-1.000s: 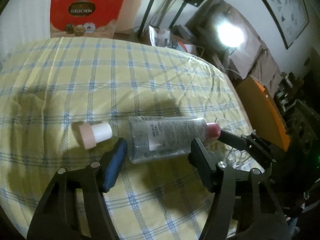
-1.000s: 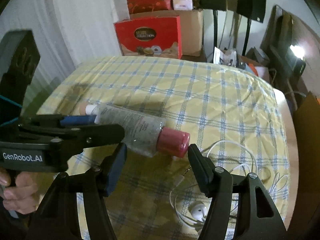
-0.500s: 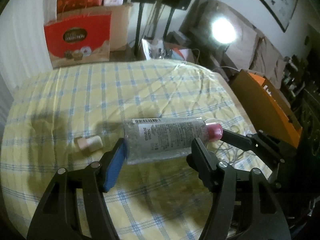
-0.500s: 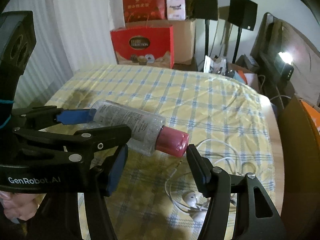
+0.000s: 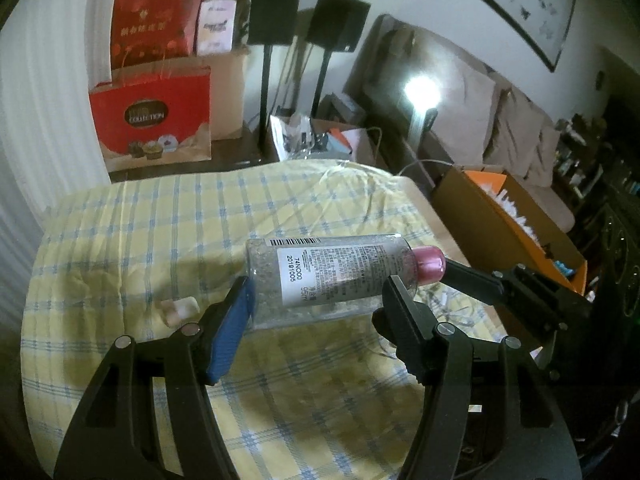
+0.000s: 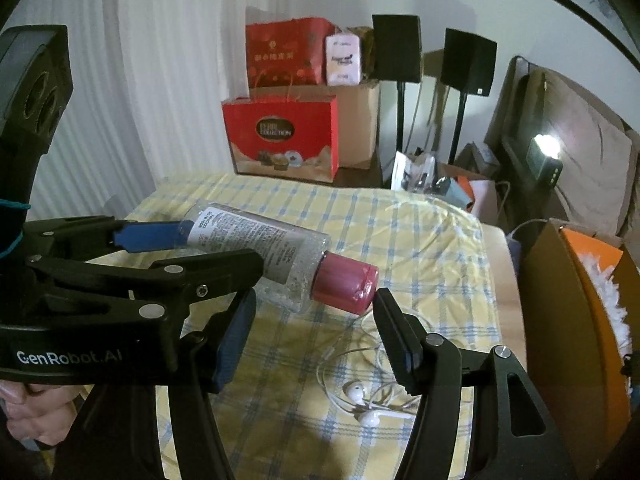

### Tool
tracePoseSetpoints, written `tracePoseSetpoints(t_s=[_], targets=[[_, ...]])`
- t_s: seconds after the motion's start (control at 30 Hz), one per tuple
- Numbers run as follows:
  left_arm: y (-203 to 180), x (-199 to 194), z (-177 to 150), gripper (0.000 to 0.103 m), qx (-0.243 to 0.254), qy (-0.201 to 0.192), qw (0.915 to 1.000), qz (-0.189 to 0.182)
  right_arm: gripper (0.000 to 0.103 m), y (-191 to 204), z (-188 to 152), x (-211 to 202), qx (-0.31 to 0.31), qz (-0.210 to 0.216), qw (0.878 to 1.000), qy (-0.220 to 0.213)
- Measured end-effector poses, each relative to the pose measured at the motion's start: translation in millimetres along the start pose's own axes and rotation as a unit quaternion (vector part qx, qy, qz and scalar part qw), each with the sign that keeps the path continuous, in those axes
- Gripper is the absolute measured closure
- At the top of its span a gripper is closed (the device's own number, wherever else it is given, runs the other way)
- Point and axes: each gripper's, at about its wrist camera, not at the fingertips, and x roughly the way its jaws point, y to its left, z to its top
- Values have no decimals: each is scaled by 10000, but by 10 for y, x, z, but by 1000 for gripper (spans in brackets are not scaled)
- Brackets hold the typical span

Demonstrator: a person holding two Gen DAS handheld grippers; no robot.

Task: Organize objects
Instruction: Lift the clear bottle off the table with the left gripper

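Lifted off the bed (image 5: 132, 240), the bottle (image 5: 328, 280) is now pinched by the left gripper (image 5: 318, 304); the right gripper (image 6: 312, 312) clamps its pink cap (image 6: 346, 286), contact partly hidden. Label text is unreadable.

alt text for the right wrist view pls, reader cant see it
A clear bottle with a pink cap is held in the air above a yellow-and-blue checked cloth, the left gripper clamped on its body and the right gripper around the cap end. White earphones lie on the cloth below; red gift bags stand behind.
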Motion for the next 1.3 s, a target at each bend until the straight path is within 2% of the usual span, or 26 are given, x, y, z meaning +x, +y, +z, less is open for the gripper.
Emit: tracePoseSetpoints(t_s=[0.6,1.3], targets=[[-403,-348,69,39,224,-400,9989,-73,41,-108,47,-562,14,-210,9988,-451],[-1025,-459,-48,39,570,-553,9965,-261,41,-435,-215,-1040,146,-557,9961,-666]])
